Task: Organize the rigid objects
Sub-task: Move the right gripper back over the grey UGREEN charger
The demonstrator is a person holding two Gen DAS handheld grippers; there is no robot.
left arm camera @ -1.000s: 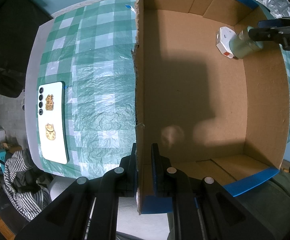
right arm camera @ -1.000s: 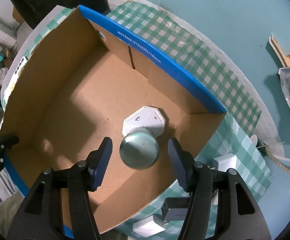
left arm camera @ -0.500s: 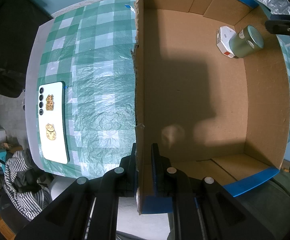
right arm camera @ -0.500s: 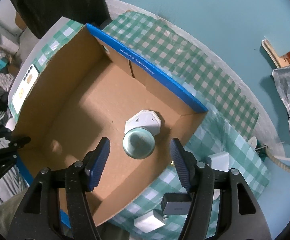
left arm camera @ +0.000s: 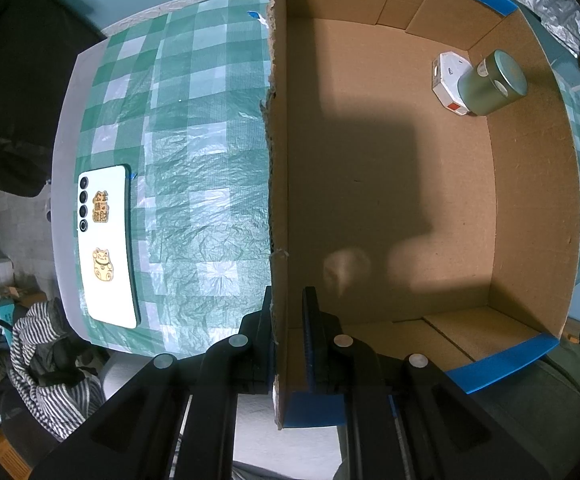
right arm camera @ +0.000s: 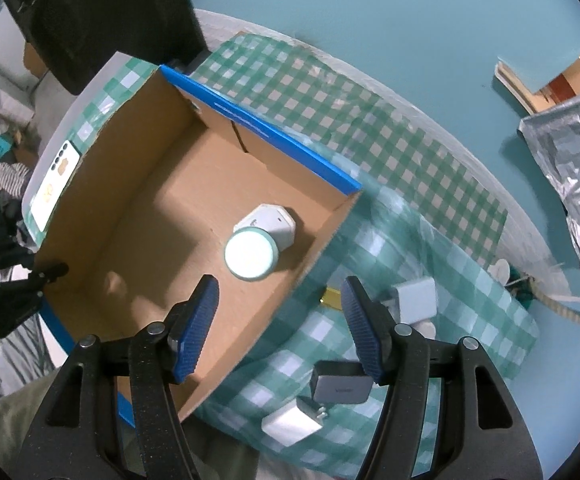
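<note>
tin stood in cardboard box corner, touching white octagonal box; floor elsewhere was bare. i kept left gripper clamped on box wall. right gripper hung empty, jaws apart. only right view showed chargers outside box.

The cardboard box is viewed straight down from close at its wall, and from higher above its corner; its interior is shared.

Brown cardboard box with blue edges; green-white checked tablecloth; pale green tin
</note>
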